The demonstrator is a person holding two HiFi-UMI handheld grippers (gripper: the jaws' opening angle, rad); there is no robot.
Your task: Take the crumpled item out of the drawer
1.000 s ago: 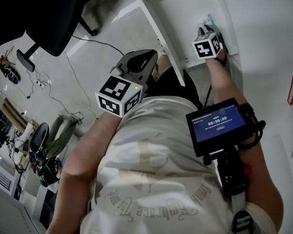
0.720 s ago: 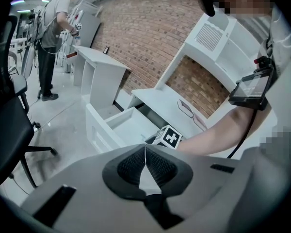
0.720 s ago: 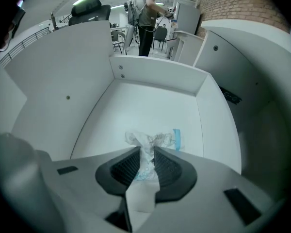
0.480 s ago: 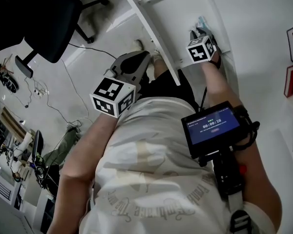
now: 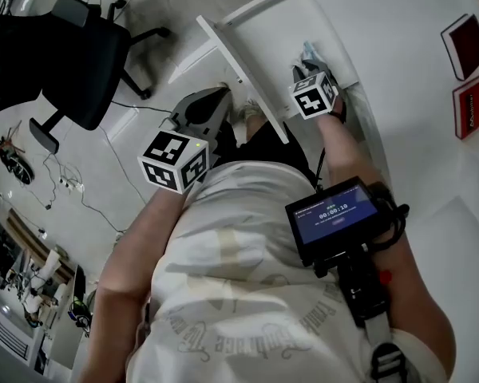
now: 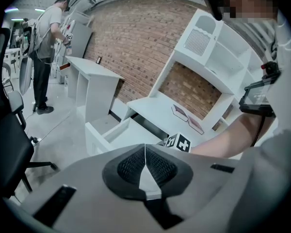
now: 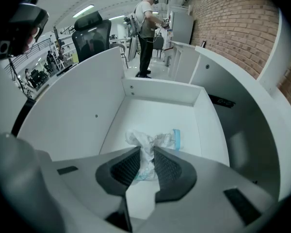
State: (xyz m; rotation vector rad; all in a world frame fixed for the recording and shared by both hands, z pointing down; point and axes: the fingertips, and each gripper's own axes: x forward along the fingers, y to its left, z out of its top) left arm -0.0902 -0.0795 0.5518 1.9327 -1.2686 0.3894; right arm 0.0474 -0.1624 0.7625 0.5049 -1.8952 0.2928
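In a big room with a brick wall [image 6: 136, 38], a white desk [image 6: 157, 111] has its drawer [image 7: 157, 113] pulled open, smooth and flat inside with straight walls. The right gripper [image 7: 146, 153] squeezes the crumpled item [image 7: 148, 141], a soft, wrinkly white wad with a bit of blue, down inside the drawer, and the left gripper [image 6: 145, 154] is closed on nothing, off to the left. I think a firm squeeze and a slow, straight lift will stop the thin wad from slipping or tearing.
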